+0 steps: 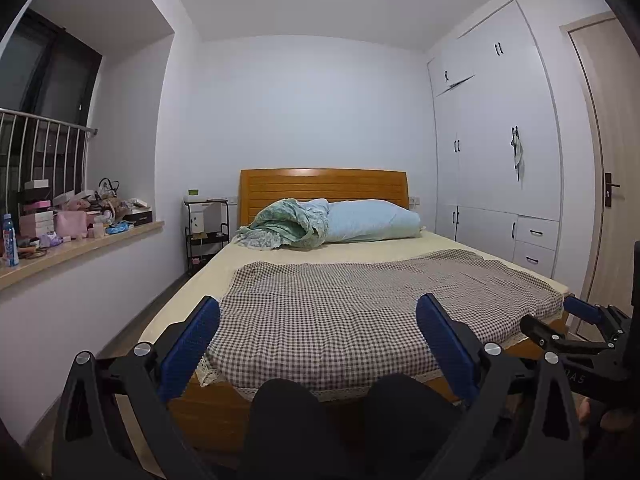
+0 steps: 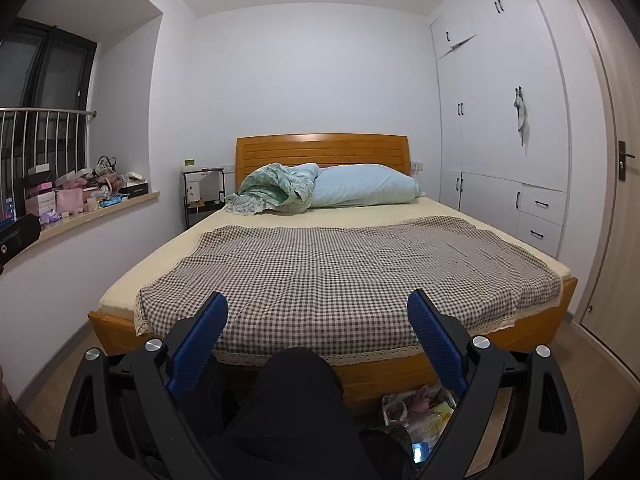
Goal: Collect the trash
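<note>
My left gripper point(image 1: 318, 312) is open and empty, held in front of the foot of a wooden bed point(image 1: 216, 412). My right gripper point(image 2: 318, 306) is open and empty too, also facing the bed point(image 2: 400, 376); its tip shows in the left wrist view point(image 1: 582, 310) at the right. A pile of wrappers and trash point(image 2: 420, 404) lies on the floor at the bed's foot, below the right gripper's right finger point(image 2: 434, 348). A checkered cloth point(image 2: 340, 272) covers the bed; no trash shows on it.
A window sill point(image 1: 80, 248) on the left carries boxes, bags and a bottle point(image 1: 9, 240). A black side rack point(image 1: 206, 232) stands by the headboard. White wardrobes point(image 1: 500, 140) and a door point(image 1: 612, 184) line the right wall. A person's dark knees point(image 1: 288, 420) are low in front.
</note>
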